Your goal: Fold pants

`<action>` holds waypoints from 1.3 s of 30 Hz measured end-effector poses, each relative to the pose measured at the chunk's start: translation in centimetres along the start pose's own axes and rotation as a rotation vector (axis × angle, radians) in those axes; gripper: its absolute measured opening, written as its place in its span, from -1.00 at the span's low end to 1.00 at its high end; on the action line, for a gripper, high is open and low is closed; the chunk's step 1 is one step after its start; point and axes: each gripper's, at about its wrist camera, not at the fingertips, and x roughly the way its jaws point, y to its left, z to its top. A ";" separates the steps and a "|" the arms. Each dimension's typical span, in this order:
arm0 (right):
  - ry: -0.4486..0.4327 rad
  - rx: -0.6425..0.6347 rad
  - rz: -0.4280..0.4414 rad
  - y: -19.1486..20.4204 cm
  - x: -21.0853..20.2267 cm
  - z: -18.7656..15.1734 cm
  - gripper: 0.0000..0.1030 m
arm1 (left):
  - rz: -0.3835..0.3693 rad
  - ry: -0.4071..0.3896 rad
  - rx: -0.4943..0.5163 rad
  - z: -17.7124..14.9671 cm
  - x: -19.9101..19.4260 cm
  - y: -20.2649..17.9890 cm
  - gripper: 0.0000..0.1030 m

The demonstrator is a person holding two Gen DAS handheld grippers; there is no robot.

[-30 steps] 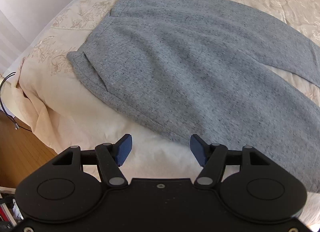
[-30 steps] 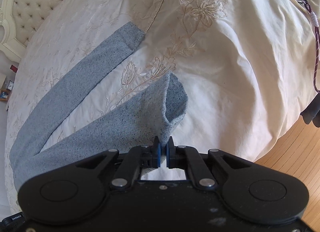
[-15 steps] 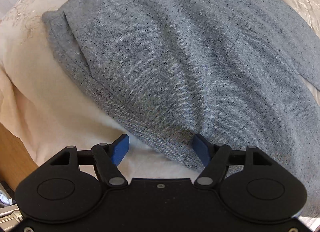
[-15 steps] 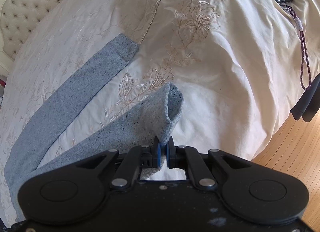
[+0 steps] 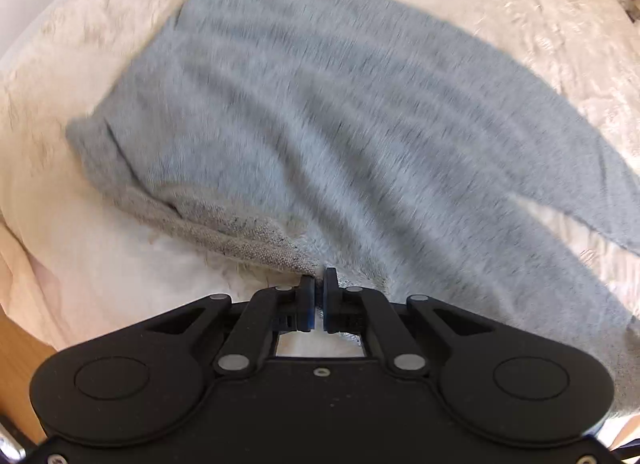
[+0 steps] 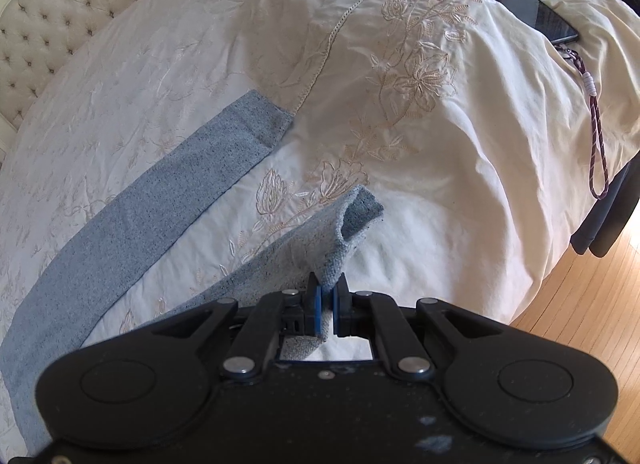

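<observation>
Grey knit pants lie spread on a cream embroidered bedspread. In the left wrist view my left gripper is closing its jaws on the near edge of the waistband. The cloth is pinched between the pads and the edge is lifted. The view is blurred by motion. In the right wrist view my right gripper is shut on the hem of the near pant leg, which hangs raised off the bed. The far pant leg lies flat, its cuff toward the middle of the bed.
A dark phone with a purple lanyard lies at the bed's far right. Dark clothing hangs over the right edge above a wooden floor. A tufted headboard stands at the upper left.
My left gripper went forward over the waistband edge and went from wide open to closed on it, lifting it. My right gripper rose with the leg hem still pinched.
</observation>
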 end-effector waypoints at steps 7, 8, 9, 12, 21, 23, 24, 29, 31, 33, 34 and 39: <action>-0.067 0.046 0.014 2.1 -1.6 2.3 -0.88 | -0.029 -0.094 0.049 4.9 -3.4 -1.2 -0.92; -0.076 0.055 0.019 2.4 -1.6 2.7 -0.88 | -0.031 -0.097 0.058 5.6 -3.2 -1.6 -0.92; -0.085 0.063 0.025 2.8 -1.6 3.3 -0.88 | -0.032 -0.103 0.064 6.3 -3.1 -2.0 -0.92; -0.103 0.077 0.036 3.8 -0.9 5.0 -0.88 | -0.027 -0.121 0.083 8.1 -2.7 -3.4 -0.92; -0.091 0.081 0.058 8.1 5.7 11.8 -0.88 | 0.048 -0.134 0.079 14.2 0.8 -9.2 -0.92; -0.077 0.076 0.062 9.0 7.6 13.3 -0.88 | 0.068 -0.128 0.075 15.3 2.0 -10.3 -0.92; -0.069 0.073 0.061 9.4 8.6 14.1 -0.88 | 0.077 -0.125 0.078 15.9 2.6 -10.9 -0.92; -0.033 0.058 0.063 10.9 13.1 17.0 -0.88 | 0.126 -0.120 0.110 18.4 5.7 -13.5 -0.92; -0.019 0.052 0.060 11.5 14.7 17.8 -0.88 | 0.138 -0.118 0.111 19.2 6.7 -14.2 -0.92; -0.005 0.050 0.053 11.9 16.1 18.4 -0.88 | 0.145 -0.119 0.109 20.1 7.6 -15.0 -0.92; 0.001 0.051 0.049 12.0 16.7 18.5 -0.88 | 0.145 -0.119 0.109 20.5 8.0 -15.4 -0.92; 0.037 0.077 0.031 12.1 19.5 19.7 -0.88 | 0.162 -0.107 0.123 22.3 10.2 -17.4 -0.92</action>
